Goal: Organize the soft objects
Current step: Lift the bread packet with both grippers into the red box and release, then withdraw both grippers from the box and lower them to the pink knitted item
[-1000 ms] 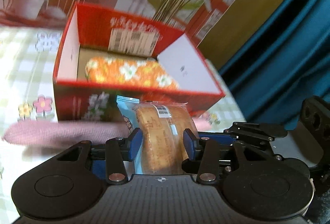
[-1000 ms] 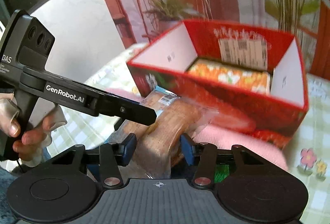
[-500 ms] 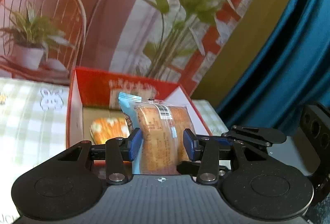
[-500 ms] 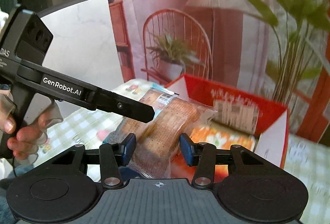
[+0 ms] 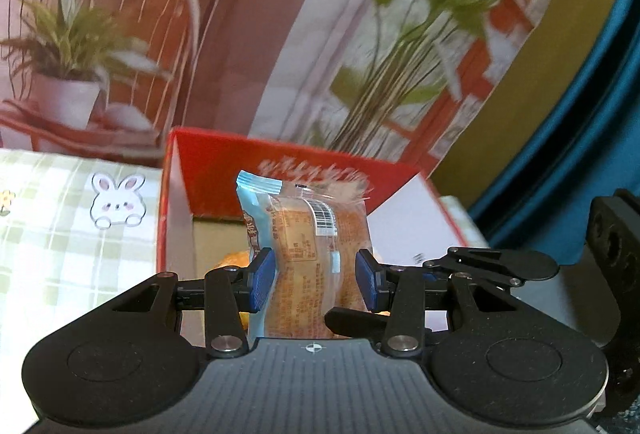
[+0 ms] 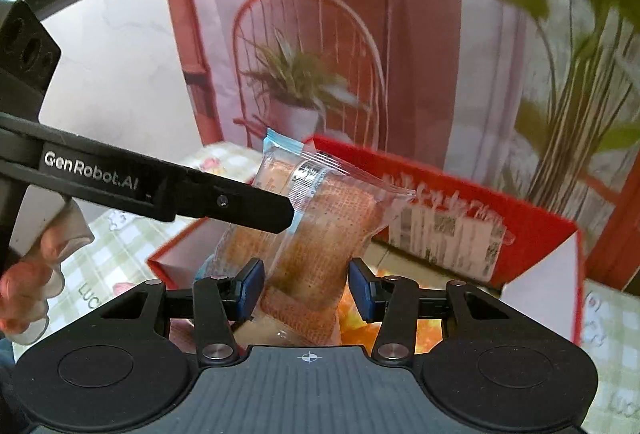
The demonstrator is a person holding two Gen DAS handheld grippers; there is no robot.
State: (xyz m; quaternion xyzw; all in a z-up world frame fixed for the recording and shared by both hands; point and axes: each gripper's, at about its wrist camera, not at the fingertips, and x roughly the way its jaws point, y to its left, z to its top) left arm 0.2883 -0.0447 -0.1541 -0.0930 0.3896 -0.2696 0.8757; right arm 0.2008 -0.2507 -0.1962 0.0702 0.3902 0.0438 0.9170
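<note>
a: nearest first — what's between the fingers?

b: the left gripper [image 5: 316,284] has its blue pads [image 5: 264,280] pressed against both sides of a wrapped bread packet [image 5: 308,254], which stands upright, sealed blue edge on top.

a: and the other one?

b: in the right wrist view the right gripper [image 6: 306,290] straddles the same bread packet [image 6: 320,218]. the left pad looks close to the wrapper, the right pad seems just off it — i can't tell whether it's really clamping.

a: where's the packet?

b: held up in front of the open red box [image 5: 216,170], over its near edge. something orange [image 6: 400,326] lies inside the box.

a: beyond that?

b: a green checked tablecloth [image 5: 52,218] with a bunny print, then a printed backdrop [image 5: 256,34] of a chair and potted plants.
</note>
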